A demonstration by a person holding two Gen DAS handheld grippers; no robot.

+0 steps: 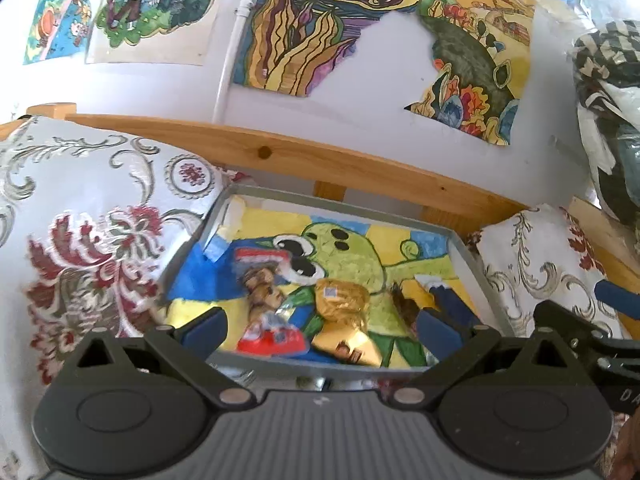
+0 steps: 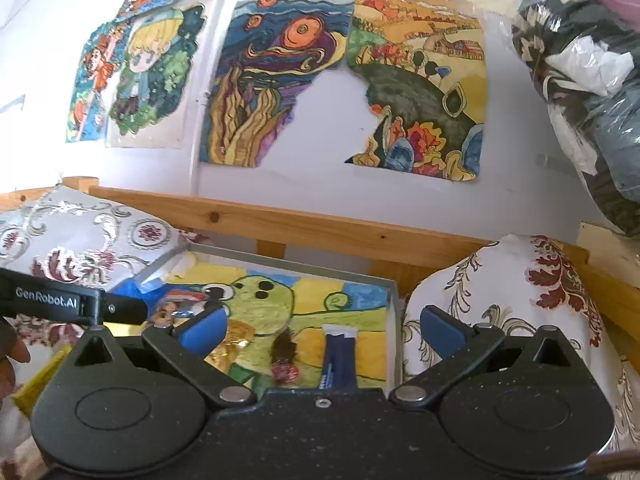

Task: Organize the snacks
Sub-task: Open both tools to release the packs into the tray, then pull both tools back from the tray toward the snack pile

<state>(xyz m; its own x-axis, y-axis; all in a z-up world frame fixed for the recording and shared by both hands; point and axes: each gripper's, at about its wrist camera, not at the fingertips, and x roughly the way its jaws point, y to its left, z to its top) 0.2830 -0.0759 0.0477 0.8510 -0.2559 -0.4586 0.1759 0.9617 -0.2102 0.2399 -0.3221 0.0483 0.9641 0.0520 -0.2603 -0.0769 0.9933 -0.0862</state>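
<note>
A grey-rimmed tray (image 1: 224,208) (image 2: 394,300), lined with a painting of a green figure, lies between two cushions. In it are a red-and-clear packet (image 1: 264,300) (image 2: 172,308), a gold foil packet (image 1: 344,312) (image 2: 234,350), a small dark brown snack (image 1: 404,306) (image 2: 284,356) and a dark blue stick packet (image 1: 444,292) (image 2: 340,356). My left gripper (image 1: 320,334) is open over the tray's near edge, with the red and gold packets between its blue fingers (image 1: 204,332). My right gripper (image 2: 324,330) is open over the tray's right part, holding nothing.
Floral cushions (image 1: 92,240) (image 2: 520,300) flank the tray. A wooden rail (image 1: 320,160) runs behind it under a wall of paintings. A plastic bag of clothes (image 2: 580,80) bulges at the right. The left gripper's body (image 2: 52,300) and a hand (image 2: 8,360) sit at the left.
</note>
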